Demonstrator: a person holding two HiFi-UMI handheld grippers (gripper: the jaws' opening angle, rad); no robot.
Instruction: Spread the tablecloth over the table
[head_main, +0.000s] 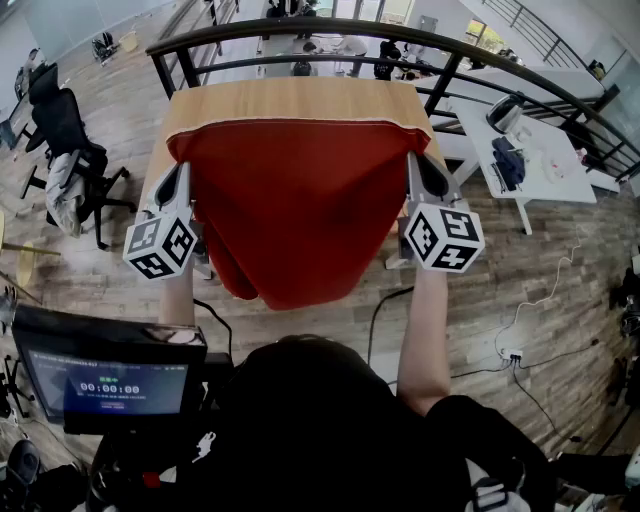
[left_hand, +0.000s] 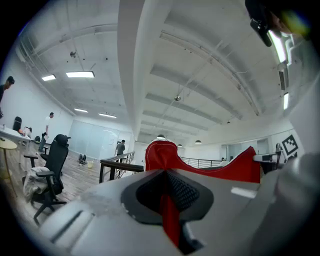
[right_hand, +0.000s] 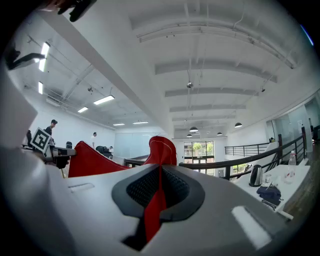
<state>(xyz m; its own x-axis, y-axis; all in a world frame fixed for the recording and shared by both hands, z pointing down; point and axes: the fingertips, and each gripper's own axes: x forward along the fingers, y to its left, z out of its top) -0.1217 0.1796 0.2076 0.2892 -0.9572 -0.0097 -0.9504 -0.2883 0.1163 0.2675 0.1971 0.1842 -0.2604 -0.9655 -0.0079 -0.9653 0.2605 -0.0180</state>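
The tablecloth (head_main: 300, 200), red with a pale hem, fills the centre of the head view; it hangs in a deep sag between the two grippers, its lowest fold reaching towards the lower middle of the frame. The left gripper (head_main: 185, 172) at centre left has its jaws pinched tight on a fold of the red cloth near one corner; the right gripper (head_main: 415, 160) at centre right is clamped in the same way on the other; each gripper view shows a red strip squeezed between the dark pads. The wooden table (head_main: 290, 100) lies at upper centre, and the top that shows is bare; whether the hem touches its near edge I cannot tell. By my reading the grasp and lift are done; carrying the cloth over the top, laying it flat and letting go are all left. No container belongs to the task; a kettle (head_main: 505, 112) stands on the white desk (head_main: 560, 170) at upper right, its contents hidden.
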